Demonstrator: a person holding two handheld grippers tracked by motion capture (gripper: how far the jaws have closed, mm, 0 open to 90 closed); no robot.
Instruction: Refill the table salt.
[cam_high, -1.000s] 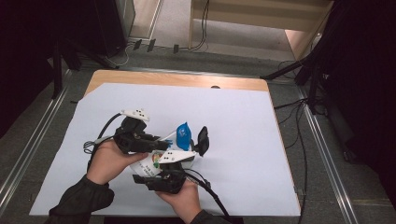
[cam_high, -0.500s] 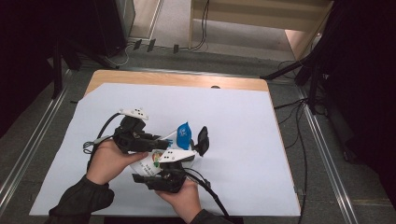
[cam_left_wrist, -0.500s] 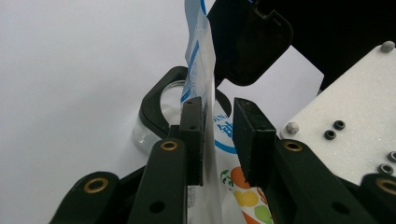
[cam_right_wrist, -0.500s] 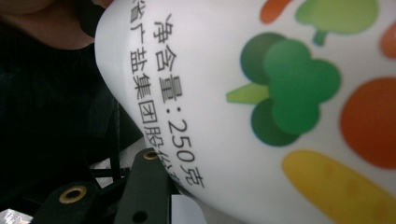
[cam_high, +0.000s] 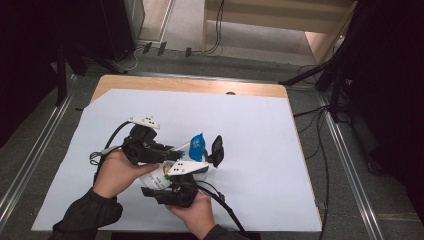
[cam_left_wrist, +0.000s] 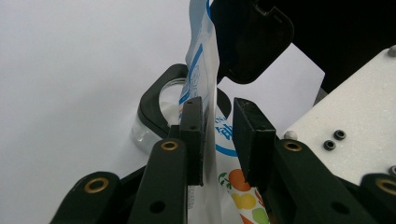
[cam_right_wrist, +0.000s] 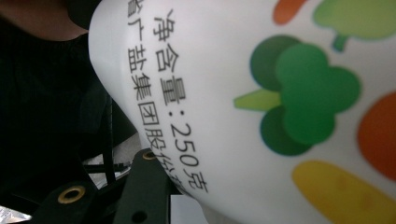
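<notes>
L gripper (cam_left_wrist: 215, 135) pinches the pouch (cam_left_wrist: 201, 70) near its top edge; R gripper (cam_high: 176, 186) clamps its lower body, held above the table (cam_high: 260, 125). You pull apart too hard & the film tears, or it slips out of L's thin bite.
</notes>
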